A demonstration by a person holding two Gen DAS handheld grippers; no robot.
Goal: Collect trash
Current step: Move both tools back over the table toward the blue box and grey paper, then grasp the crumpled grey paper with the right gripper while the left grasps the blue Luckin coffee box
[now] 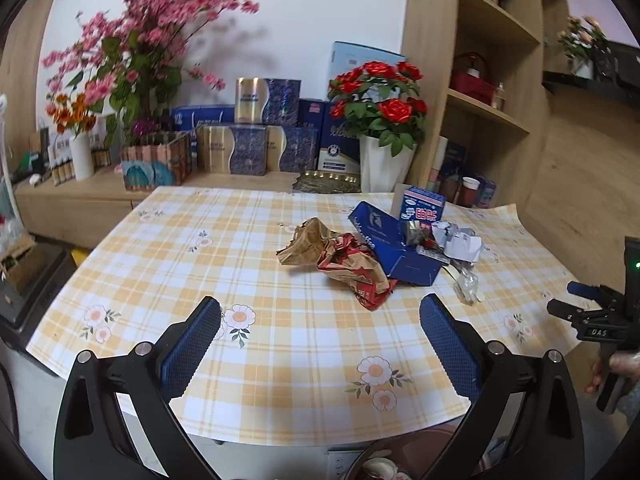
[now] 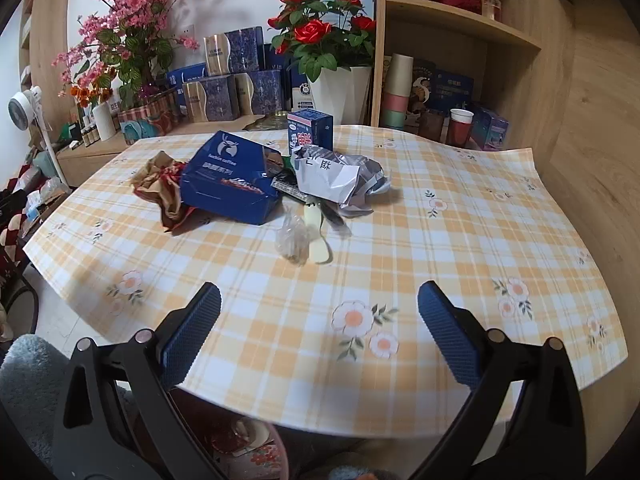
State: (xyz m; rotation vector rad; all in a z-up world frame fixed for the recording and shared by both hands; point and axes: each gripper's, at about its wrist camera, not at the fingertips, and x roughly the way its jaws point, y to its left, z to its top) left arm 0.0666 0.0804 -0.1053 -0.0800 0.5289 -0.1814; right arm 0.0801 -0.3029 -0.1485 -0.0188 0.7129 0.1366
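**Trash pile on table, both tongs spread and empty**

Surface: the table (image 2: 460,240) carries a yellow-and-white plaid cloth printed with daisies. The cloth overhangs the near edge and lifts into a curl at the far right corner. Behind the table stands a low wooden sideboard (image 1: 80,196) loaded with blue-and-gold gift boxes (image 1: 248,152), a pink blossom arrangement (image 1: 140,40) and a white vase of red roses (image 2: 340,88). An open wooden shelf unit (image 2: 460,28) rises at the right, with stacked cups on its lower level. The floor is wood-patterned.

Trash: all items lie clustered on the far half of the table, right of centre in the left wrist view.
- A blue carton (image 2: 230,178) lies on its side, its long axis running diagonally from far-left to near-right, open flap toward the far side.
- Crumpled brown-and-red paper (image 1: 340,260) touches the carton's left side.
- Crumpled white-and-silver wrapping (image 2: 340,178) rests against the carton's right side.
- A small blue box (image 2: 310,128) stands upright behind the pile.
- A clear plastic wrapper (image 2: 294,236) and a pale yellow strip (image 2: 318,236) lie just in front of the pile, the strip's long axis pointing toward the near edge.

Tongs: the left tongs (image 1: 320,344) are spread wide above the near table edge, gripping nothing. The right tongs (image 2: 320,332) are likewise spread and empty over the near edge.
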